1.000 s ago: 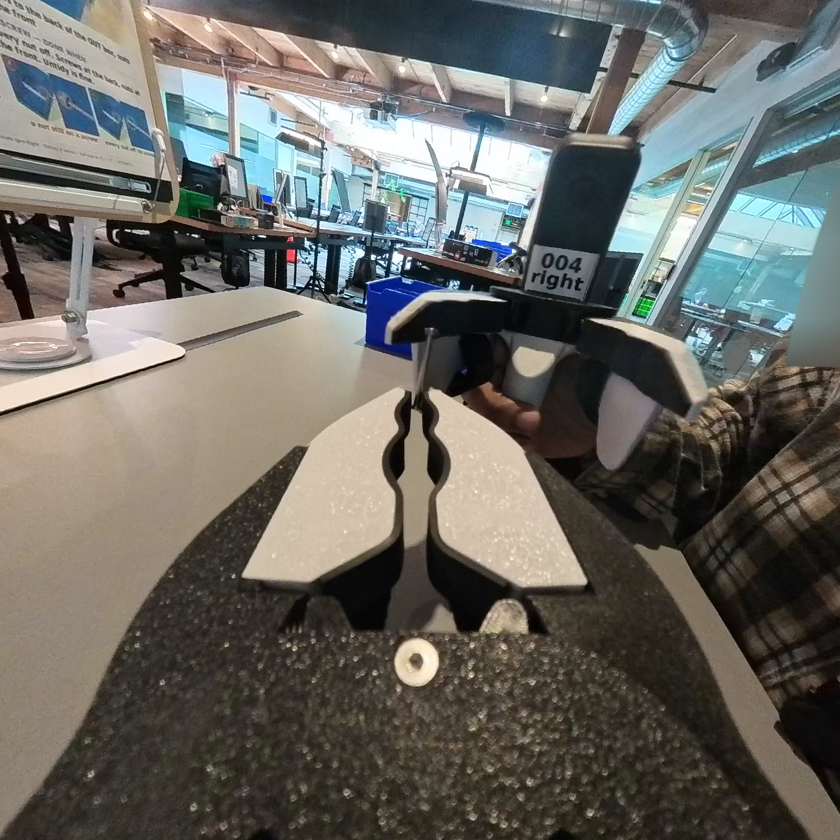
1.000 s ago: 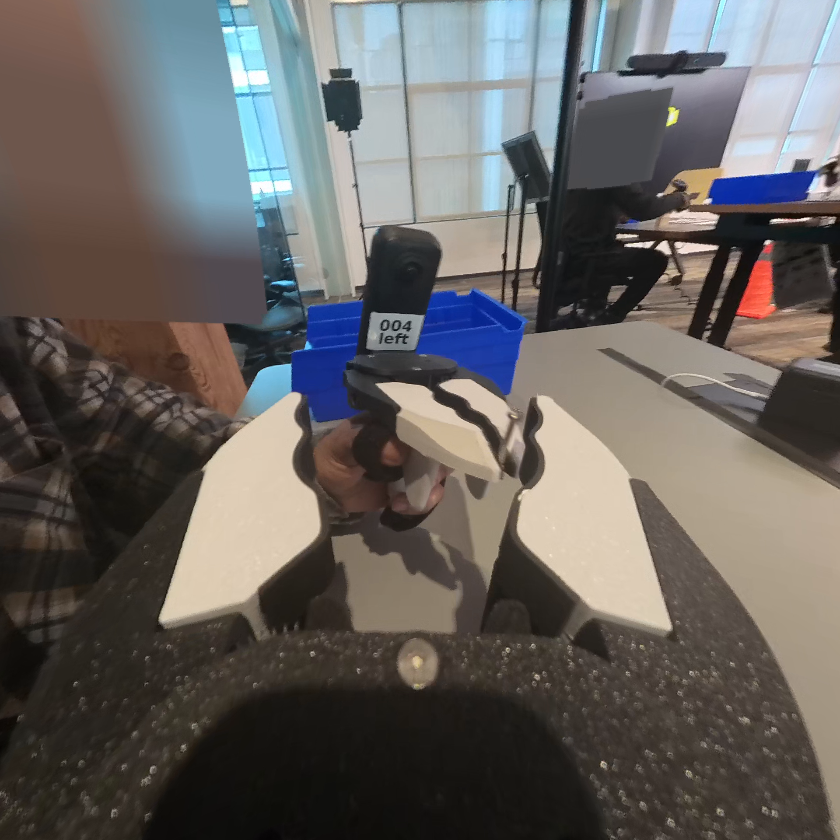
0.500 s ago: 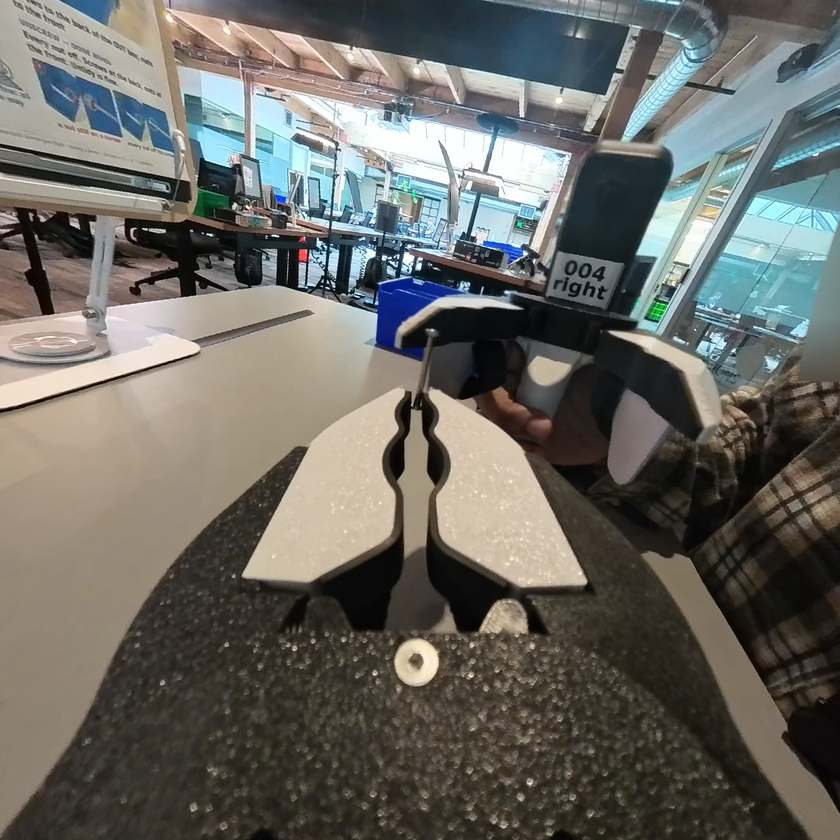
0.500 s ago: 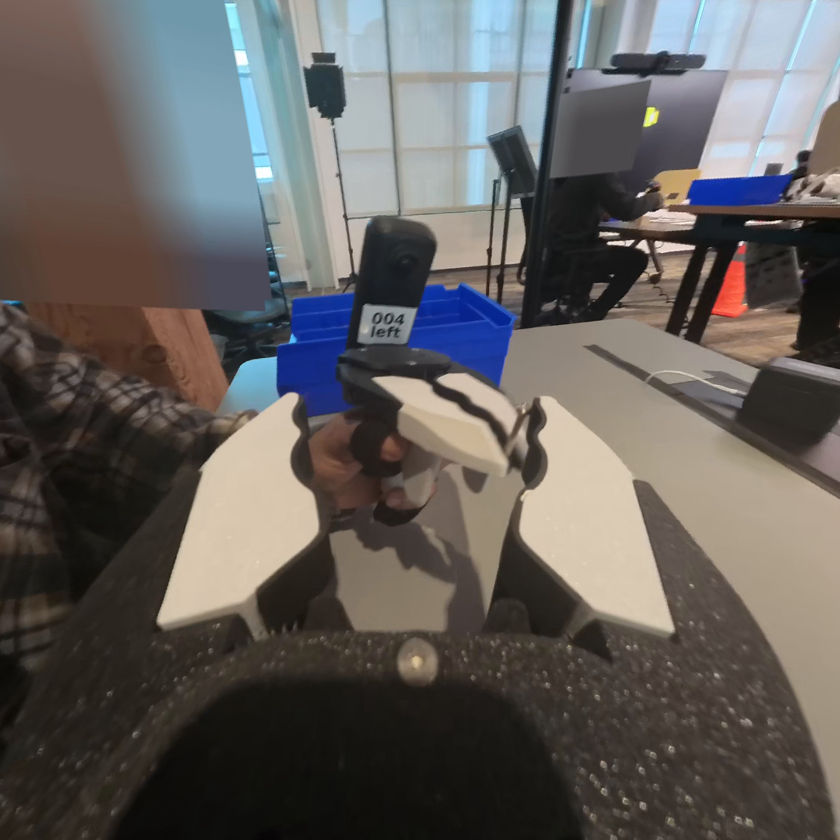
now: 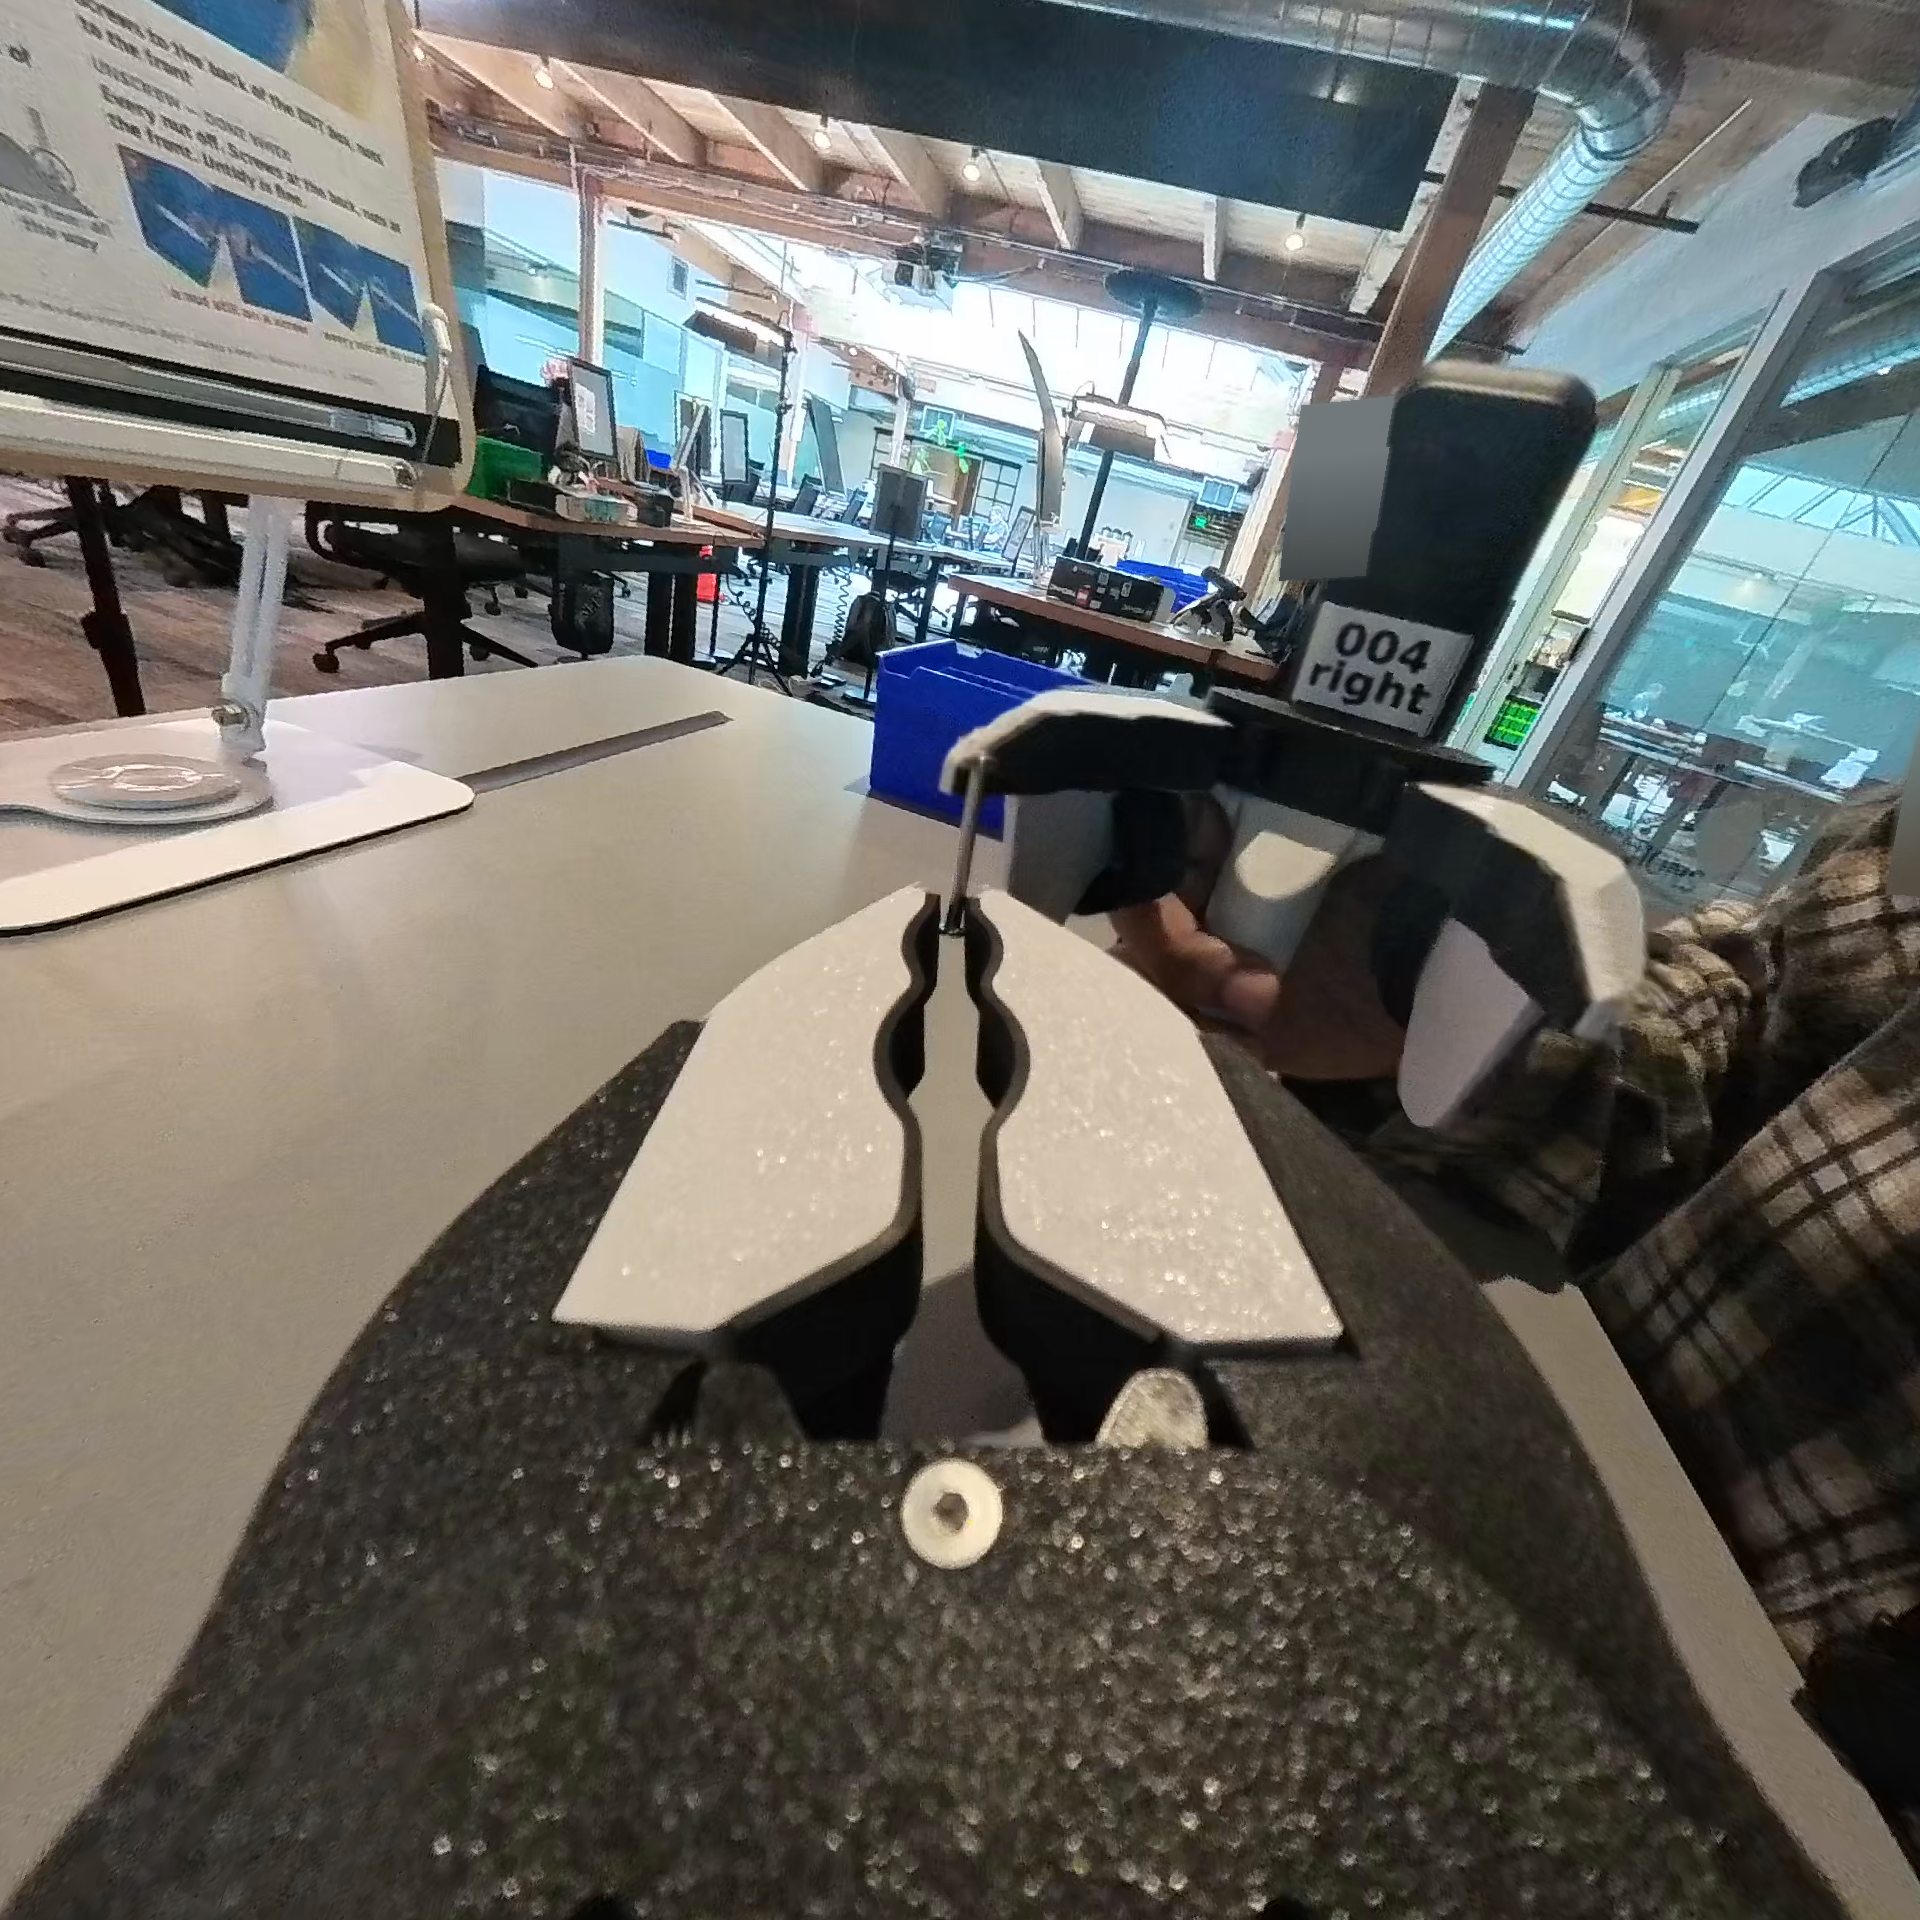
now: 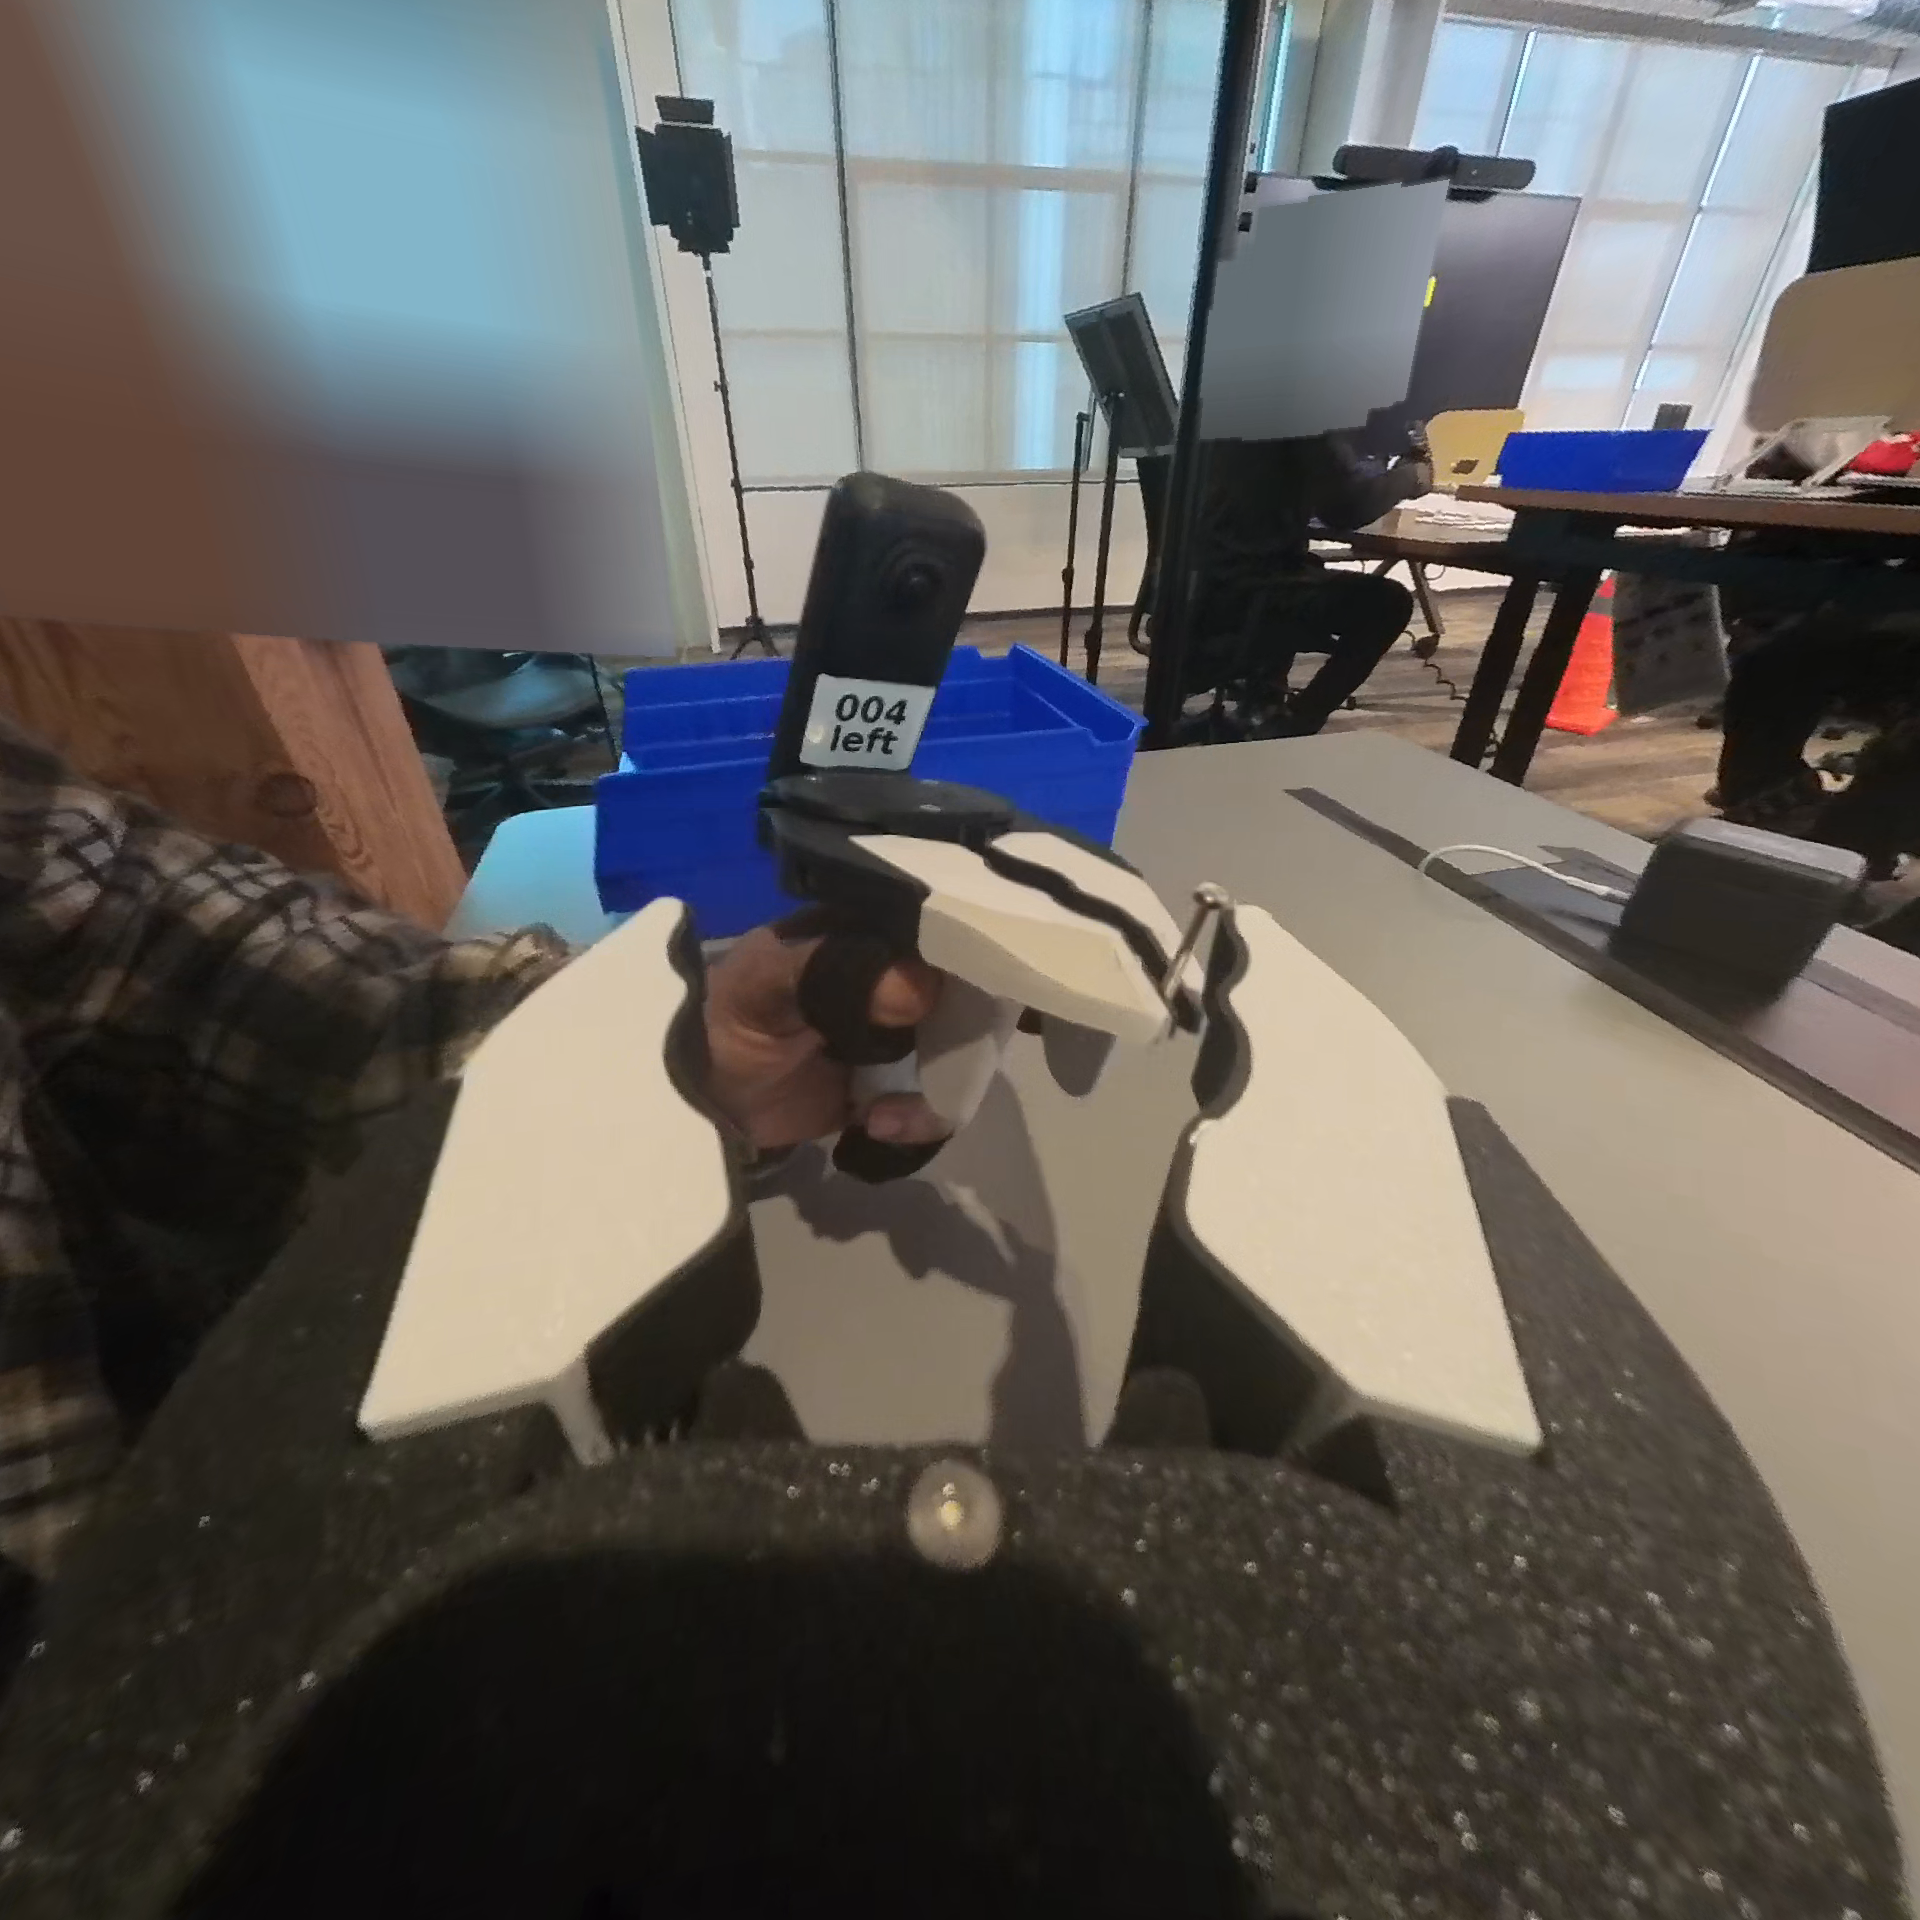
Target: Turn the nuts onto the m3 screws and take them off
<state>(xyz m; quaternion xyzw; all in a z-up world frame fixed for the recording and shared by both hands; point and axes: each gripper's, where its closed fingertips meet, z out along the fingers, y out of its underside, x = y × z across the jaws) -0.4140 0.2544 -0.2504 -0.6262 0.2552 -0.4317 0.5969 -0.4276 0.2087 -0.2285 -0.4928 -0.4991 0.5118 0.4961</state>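
My left gripper (image 5: 948,906) is shut on the lower end of a thin metal screw (image 5: 968,831), which stands nearly upright out of its tips. I cannot make out a nut. My right gripper (image 6: 956,920) is open wide and empty, facing the left one. In the right wrist view the left gripper (image 6: 1166,1000) sits between the right gripper's fingers, and the screw (image 6: 1193,956) leans with its head beside the tip of the right-hand finger (image 6: 1340,1122). In the left wrist view one finger (image 5: 1091,727) of the right gripper (image 5: 1195,925) touches the screw's top.
Both grippers hover over a grey table (image 5: 312,1039). A blue bin (image 5: 935,717) stands at its far edge, also in the right wrist view (image 6: 1039,748). A document stand on a white base (image 5: 208,810) is at the left. A grey box with a cable (image 6: 1725,925) is at the right. A plaid sleeve (image 5: 1766,1195) is close by.
Both grippers have shifted slightly. The left stays shut on the screw and the right stays open, its finger still at the screw's top.
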